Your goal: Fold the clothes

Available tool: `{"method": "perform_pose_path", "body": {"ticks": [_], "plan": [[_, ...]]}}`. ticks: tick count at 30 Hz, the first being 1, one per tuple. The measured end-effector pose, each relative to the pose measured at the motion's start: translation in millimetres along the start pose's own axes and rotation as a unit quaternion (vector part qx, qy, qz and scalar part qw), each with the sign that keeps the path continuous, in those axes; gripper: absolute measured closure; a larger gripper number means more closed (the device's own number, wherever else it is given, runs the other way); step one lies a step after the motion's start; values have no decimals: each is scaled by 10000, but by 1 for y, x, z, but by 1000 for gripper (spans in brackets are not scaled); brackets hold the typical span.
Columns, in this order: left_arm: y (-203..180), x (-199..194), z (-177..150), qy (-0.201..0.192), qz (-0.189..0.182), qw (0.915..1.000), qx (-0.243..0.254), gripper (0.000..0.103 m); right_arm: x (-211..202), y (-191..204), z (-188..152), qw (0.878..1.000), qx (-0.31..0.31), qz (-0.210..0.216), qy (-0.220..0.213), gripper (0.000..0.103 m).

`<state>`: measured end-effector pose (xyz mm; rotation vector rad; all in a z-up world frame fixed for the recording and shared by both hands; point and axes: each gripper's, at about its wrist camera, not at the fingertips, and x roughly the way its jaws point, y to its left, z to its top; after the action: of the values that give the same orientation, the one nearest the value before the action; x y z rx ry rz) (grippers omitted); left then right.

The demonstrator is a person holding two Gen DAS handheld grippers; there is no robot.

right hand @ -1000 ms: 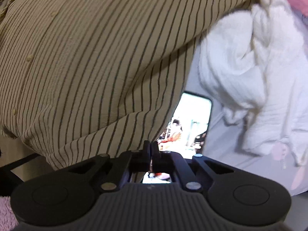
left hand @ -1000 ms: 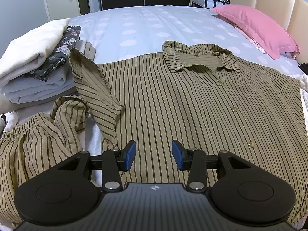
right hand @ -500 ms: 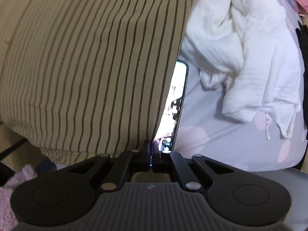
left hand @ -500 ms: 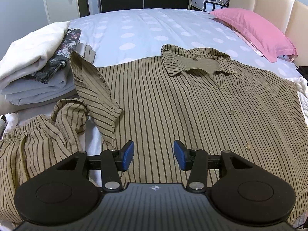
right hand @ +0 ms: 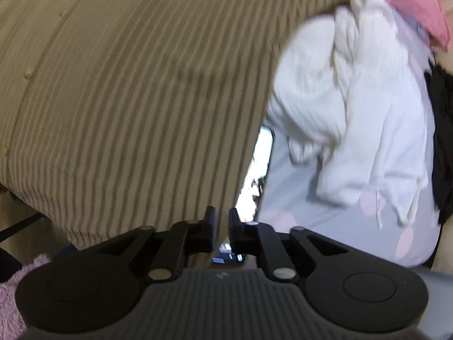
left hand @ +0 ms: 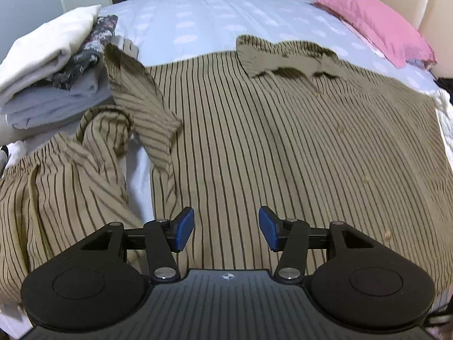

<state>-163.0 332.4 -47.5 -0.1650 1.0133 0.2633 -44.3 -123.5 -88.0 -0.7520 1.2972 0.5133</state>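
Note:
A tan shirt with dark stripes (left hand: pixel 269 147) lies spread face up on the bed, collar (left hand: pixel 288 59) at the far side. Its left sleeve (left hand: pixel 141 104) is folded in over the body. My left gripper (left hand: pixel 226 228) hovers over the shirt's near hem, jaws opening, nothing between the blue pads (left hand: pixel 184 226). In the right wrist view the shirt (right hand: pixel 136 99) fills the left half, blurred. My right gripper (right hand: pixel 222 226) points down at the shirt's side edge. Its jaws are opening with a narrow gap, and the edge lies loose in that gap.
Striped trousers (left hand: pixel 56 192) lie crumpled at the left, a stack of folded clothes (left hand: pixel 53 65) behind them. A lit phone (right hand: pixel 263 164) shows half under the shirt's edge. A white garment (right hand: pixel 354 99) lies right of it. A pink pillow (left hand: pixel 371 19) rests by the headboard.
My right gripper's jaws, shut on the shirt's edge before, have parted. The shirt's edge has come down over more of the phone. My left gripper's jaws have spread a little wider.

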Motion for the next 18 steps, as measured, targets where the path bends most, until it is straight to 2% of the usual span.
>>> {"method": "perform_pose_path", "body": {"ticks": [8, 11, 16, 17, 18], "plan": [[11, -7, -29, 490, -50, 9988, -25, 54, -25, 49, 38, 9944, -780, 184, -694, 81], [17, -9, -44, 695, 41, 9976, 3, 54, -31, 65, 46, 9902, -1011, 229, -937, 80], [24, -10, -71, 1207, 140, 9926, -17, 54, -26, 82, 59, 9860, -1264, 341, -1033, 80], [24, -9, -76, 1321, 143, 9911, -2, 54, -25, 84, 61, 9849, -1315, 352, -1070, 79], [24, -8, -81, 1434, 143, 9896, 23, 54, -24, 87, 64, 9838, -1367, 362, -1106, 73]]}}
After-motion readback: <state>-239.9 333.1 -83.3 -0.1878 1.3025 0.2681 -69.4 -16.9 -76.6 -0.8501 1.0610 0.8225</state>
